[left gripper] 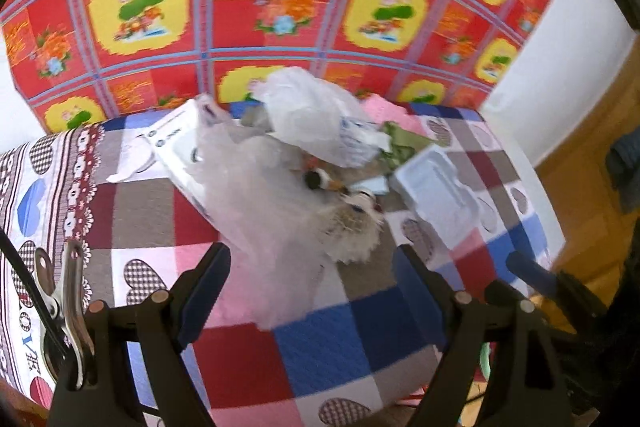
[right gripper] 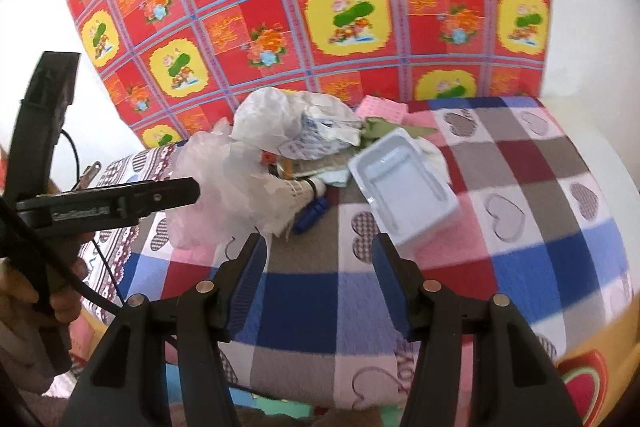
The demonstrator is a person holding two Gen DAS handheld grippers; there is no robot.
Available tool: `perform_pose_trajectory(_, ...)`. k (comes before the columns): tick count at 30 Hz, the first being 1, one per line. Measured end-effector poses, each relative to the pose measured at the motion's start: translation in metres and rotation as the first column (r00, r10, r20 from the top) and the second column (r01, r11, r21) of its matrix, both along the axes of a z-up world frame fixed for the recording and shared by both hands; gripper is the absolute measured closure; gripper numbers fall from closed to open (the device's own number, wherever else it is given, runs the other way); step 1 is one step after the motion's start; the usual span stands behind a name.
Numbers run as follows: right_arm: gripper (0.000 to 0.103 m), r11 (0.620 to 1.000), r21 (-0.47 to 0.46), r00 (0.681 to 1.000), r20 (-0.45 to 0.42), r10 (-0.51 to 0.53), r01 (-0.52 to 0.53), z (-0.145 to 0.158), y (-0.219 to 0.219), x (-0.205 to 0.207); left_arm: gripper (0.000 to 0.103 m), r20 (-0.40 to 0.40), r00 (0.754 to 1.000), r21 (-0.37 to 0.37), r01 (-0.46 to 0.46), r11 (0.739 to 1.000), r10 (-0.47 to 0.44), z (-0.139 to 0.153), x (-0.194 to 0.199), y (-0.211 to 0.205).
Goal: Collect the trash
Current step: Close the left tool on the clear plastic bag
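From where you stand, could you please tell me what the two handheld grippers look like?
Both are black plastic with two angular fingers lined with dark blue ribbed pads and round metal pins at the pivots. The left gripper has a silver metal clip and a black cable beside it; seen from the right gripper, its side bears pale lettering too blurred to read.

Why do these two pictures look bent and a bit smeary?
Both wrist views are fisheye: the checked cloth bulges and the corners go black. Left view: the trash pile is motion-blurred. Right view: the white tray smears; no harsh glare.
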State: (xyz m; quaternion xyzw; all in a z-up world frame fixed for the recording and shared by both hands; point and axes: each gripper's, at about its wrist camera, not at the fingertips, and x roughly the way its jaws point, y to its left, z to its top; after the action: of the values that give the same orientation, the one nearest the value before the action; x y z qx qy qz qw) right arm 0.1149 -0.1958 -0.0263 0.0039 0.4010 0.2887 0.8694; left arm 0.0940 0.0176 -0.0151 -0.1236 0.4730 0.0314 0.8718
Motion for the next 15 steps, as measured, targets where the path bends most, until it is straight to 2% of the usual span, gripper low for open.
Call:
perform_pose_trajectory(9, 0.047, 0.996, 0.008, 0.996, -0.039, 0.086, -0.086, -0.008, 0.012, 0.035, 0.021, -0.062, 0.993, -0.012, -0.102, 0.995, 0.101, -0.025, 0.024, 0.02)
perform_pose_trajectory(15, 0.047, 0.989, 0.028, 0.987, -0.071, 0.144, -0.143, -0.015, 0.022, 0.049, 0.033, -0.078, 0.991, -0.048, -0.114, 0.992, 0.11, -0.036, 0.039, 0.022)
